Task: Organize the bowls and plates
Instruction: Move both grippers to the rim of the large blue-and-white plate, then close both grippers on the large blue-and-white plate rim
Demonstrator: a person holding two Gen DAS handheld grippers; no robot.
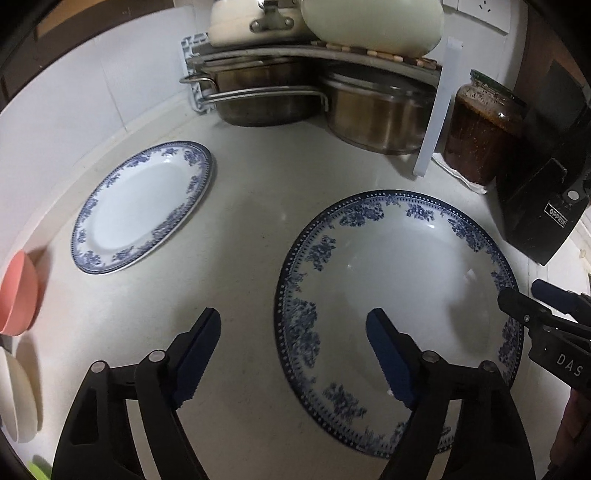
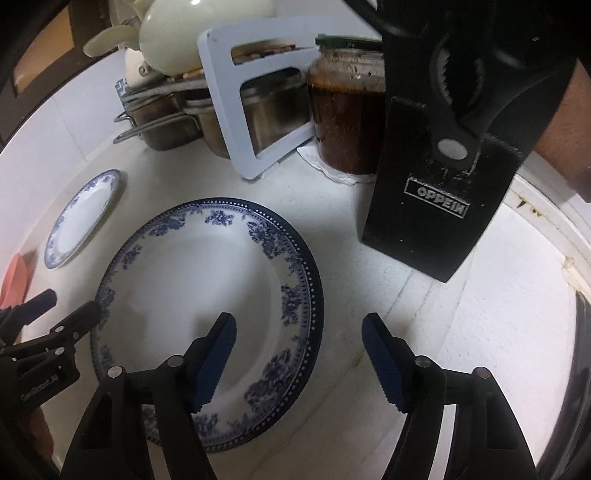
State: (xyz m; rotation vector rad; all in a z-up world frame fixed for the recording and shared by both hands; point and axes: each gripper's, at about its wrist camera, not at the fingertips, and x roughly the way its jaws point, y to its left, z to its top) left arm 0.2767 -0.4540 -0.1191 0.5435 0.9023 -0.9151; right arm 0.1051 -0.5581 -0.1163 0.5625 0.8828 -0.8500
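Large plate point(image 1: 399, 295): white with a blue floral border and a dotted dark rim; it lies flat on your counter, in front of the knife block and the jar.
Small plate point(image 1: 144, 205): same blue floral pattern, flat on the counter, well apart from the large plate and nearer the back wall.
Pink bowl point(image 1: 16, 295): at the far left edge of your left wrist view, only partly in frame; a pale bowl point(image 1: 20, 398) sits just below it.
Your left gripper point(image 1: 293, 328): fingers spread wide and empty, one blue pad over bare counter, the other over the large plate's left half.
Your right gripper point(image 2: 299, 334): fingers released and empty, straddling the large plate's right rim, one pad above the plate, the other above the counter.
Counter point(image 1: 240, 280): pale speckled surface bearing both plates.
Knife block point(image 2: 436, 206): black, labelled OPPEIN, just right of the large plate.
Jar point(image 2: 345, 122): glass, dark reddish contents, standing on white paper beside the block.
Steel pots point(image 1: 317, 99): two, tucked under a corner rack.
Cream vessels point(image 1: 369, 22): on top of the rack.
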